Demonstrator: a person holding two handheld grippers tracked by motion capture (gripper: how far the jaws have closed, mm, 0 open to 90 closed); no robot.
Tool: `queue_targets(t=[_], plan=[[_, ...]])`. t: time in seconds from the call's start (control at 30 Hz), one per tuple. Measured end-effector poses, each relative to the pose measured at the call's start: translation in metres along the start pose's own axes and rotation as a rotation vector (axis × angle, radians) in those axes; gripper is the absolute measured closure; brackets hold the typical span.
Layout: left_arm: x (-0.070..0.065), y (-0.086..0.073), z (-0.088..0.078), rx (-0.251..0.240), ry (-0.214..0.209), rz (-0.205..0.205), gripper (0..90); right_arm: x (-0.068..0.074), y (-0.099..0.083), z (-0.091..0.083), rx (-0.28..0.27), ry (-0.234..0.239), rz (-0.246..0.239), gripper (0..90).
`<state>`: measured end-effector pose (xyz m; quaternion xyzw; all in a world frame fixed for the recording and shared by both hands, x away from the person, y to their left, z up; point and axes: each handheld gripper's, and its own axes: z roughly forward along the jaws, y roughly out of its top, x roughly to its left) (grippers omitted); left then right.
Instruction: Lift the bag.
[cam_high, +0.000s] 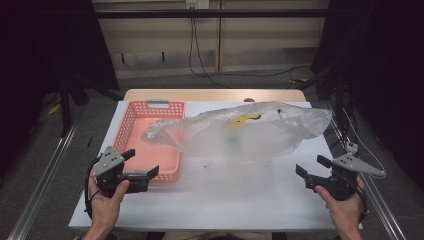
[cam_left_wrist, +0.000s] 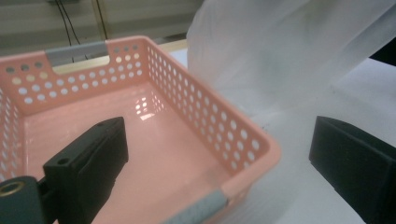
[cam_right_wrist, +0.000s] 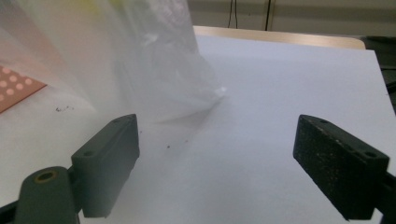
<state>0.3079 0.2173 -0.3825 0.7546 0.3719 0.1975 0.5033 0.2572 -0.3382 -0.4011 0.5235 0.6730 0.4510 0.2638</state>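
A large translucent plastic bag (cam_high: 245, 131) lies across the middle of the white table; something yellow (cam_high: 245, 119) and something green (cam_high: 233, 139) show faintly through it. Its left end drapes over a pink perforated basket (cam_high: 131, 131), which holds nothing else. My left gripper (cam_high: 142, 163) is open at the basket's near right corner; in the left gripper view the basket (cam_left_wrist: 93, 88) lies between its jaws and the bag (cam_left_wrist: 280, 56) rises at the right. My right gripper (cam_high: 311, 166) is open over bare table, near the bag's right end (cam_right_wrist: 116, 51).
The white table sheet (cam_high: 225, 195) covers a wooden top (cam_high: 215, 95) whose far edge shows behind it. Metal rails (cam_high: 45, 175) run along both sides of the table. Cables (cam_high: 200, 55) hang at the back wall. A few dark specks (cam_right_wrist: 63, 109) lie near the bag.
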Motion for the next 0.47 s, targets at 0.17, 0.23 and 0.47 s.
queue_targets(t=[0.17,0.23,0.47], plan=[[-0.002,-0.011,0.000,0.006,-0.001,0.004,4.7,0.000,-0.015,0.001,0.017,-0.011,0.001,14.8],[-0.003,-0.013,-0.001,-0.012,0.012,0.014,4.7,-0.002,-0.016,0.000,0.014,-0.013,0.006,14.7],[-0.005,-0.019,0.003,-0.010,0.005,0.005,4.6,-0.001,-0.021,0.004,0.032,-0.008,0.019,14.7]])
